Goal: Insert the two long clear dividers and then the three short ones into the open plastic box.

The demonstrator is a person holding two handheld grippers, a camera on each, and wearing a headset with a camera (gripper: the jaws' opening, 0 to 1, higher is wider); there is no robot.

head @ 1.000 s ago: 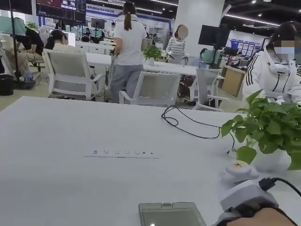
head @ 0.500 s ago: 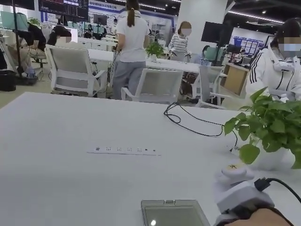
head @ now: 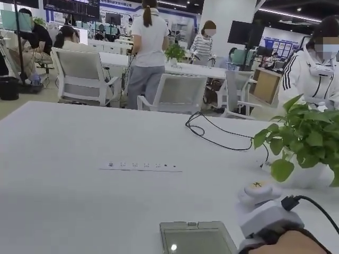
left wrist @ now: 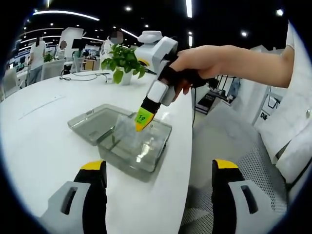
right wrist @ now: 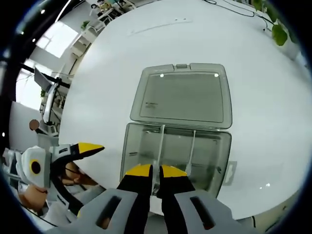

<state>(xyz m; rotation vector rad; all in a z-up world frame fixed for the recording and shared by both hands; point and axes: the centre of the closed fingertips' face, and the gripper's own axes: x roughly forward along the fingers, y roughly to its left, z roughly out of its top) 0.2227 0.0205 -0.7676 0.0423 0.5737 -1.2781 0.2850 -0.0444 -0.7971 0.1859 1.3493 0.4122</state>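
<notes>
The clear plastic box (right wrist: 139, 146) lies open on the white table, its lid (right wrist: 180, 95) folded flat beyond it. Two long clear dividers stand in the box. My right gripper (right wrist: 156, 171) is shut on the top edge of the left divider (right wrist: 159, 146). The second divider (right wrist: 190, 148) stands parallel to its right. In the left gripper view the right gripper (left wrist: 141, 121) reaches down into the box (left wrist: 146, 158) from above. My left gripper (left wrist: 158, 168) hangs open and empty near the table edge, short of the box. The lid (head: 196, 239) shows at the bottom of the head view.
A small clear piece (right wrist: 229, 173) lies on the table just right of the box. A potted plant (head: 307, 137), a black cable (head: 212, 132) and a flush socket strip (head: 140, 166) sit further back on the table (head: 79, 201). Chairs and people are beyond it.
The head camera has shifted slightly. Nothing on the table has visibly moved.
</notes>
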